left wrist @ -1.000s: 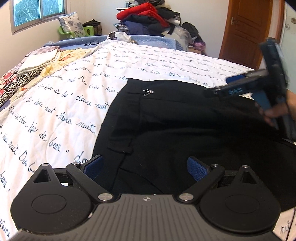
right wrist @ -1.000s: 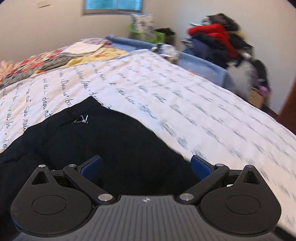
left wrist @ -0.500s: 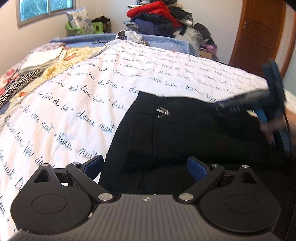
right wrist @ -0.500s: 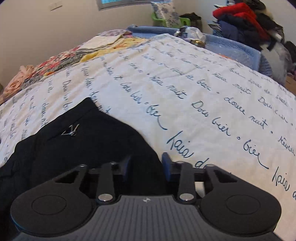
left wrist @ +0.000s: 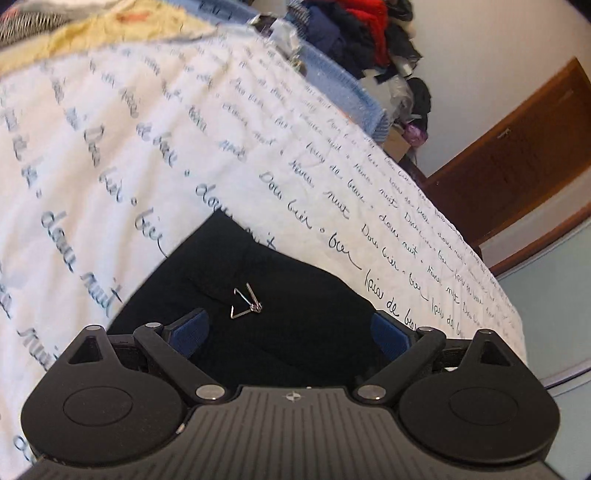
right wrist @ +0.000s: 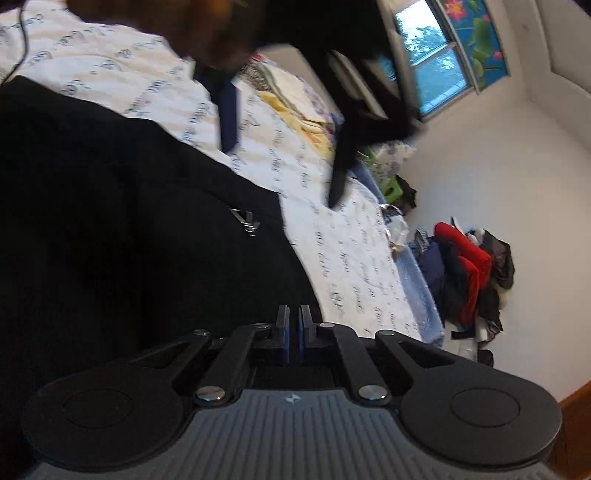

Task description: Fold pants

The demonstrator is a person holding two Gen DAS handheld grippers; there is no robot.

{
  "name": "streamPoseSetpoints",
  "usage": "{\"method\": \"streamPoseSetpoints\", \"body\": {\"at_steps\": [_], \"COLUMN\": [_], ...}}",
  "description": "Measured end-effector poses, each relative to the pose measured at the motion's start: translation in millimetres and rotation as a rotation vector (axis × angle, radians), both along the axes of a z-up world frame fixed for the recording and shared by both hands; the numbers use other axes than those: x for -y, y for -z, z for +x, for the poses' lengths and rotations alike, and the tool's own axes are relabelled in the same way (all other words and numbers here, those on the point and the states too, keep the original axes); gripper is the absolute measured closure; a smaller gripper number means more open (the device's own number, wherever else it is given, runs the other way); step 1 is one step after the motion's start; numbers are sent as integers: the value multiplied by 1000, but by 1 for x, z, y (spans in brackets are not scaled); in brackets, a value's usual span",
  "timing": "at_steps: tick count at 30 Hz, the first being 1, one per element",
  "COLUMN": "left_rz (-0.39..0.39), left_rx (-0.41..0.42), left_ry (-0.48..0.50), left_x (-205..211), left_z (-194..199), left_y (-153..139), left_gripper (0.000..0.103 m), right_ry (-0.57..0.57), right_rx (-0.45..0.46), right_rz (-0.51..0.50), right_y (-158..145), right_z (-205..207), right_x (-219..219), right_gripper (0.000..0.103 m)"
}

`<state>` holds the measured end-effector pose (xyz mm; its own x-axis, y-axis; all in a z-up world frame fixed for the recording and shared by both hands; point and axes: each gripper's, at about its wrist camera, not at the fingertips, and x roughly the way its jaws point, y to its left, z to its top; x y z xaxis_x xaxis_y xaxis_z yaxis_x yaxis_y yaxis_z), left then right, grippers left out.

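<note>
Black pants (left wrist: 280,314) lie on a white bedspread with blue script (left wrist: 147,140); a metal hook clasp (left wrist: 246,303) marks the waistband. My left gripper (left wrist: 291,332) is open, its blue pads either side of the waistband near the clasp. My right gripper (right wrist: 291,332) has its pads almost together at the edge of the pants (right wrist: 110,221); whether cloth is pinched is hidden. The clasp also shows in the right wrist view (right wrist: 246,223). The left gripper appears there, blurred, above the bed (right wrist: 332,110).
A blue blanket edge (left wrist: 343,99) and a pile of red and dark clothes (left wrist: 365,33) lie beyond the bed. A wooden door (left wrist: 517,155) is at the right. Folded fabrics (right wrist: 295,103) and a window (right wrist: 436,55) are at the far side.
My right gripper has closed from wide open and has rolled sideways at the pants' edge. My left gripper has moved forward to the waistband clasp, still open.
</note>
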<state>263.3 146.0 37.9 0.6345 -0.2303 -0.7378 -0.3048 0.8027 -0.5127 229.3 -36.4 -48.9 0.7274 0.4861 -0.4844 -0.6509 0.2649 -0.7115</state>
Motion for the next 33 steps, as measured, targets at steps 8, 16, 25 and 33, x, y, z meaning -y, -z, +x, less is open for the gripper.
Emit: {"method": "streamPoseSetpoints", "body": {"at_steps": [8, 16, 25, 33], "left_rz": [12, 0, -123, -271], "left_rx": [0, -18, -77, -114], "left_ry": [-1, -37, -26, -5], "left_x": [1, -11, -10, -7], "left_z": [-17, -9, 30, 50], "left_y": [2, 4, 14, 29], "left_gripper": [8, 5, 5, 11], "right_ry": [160, 180, 127, -57], "right_rx": [-546, -887, -644, -79], "right_rz": [411, 421, 363, 56], "right_y": [-43, -7, -19, -8], "right_z": [125, 200, 144, 12], "right_x": [43, 41, 39, 7], "right_gripper": [0, 18, 93, 94]}}
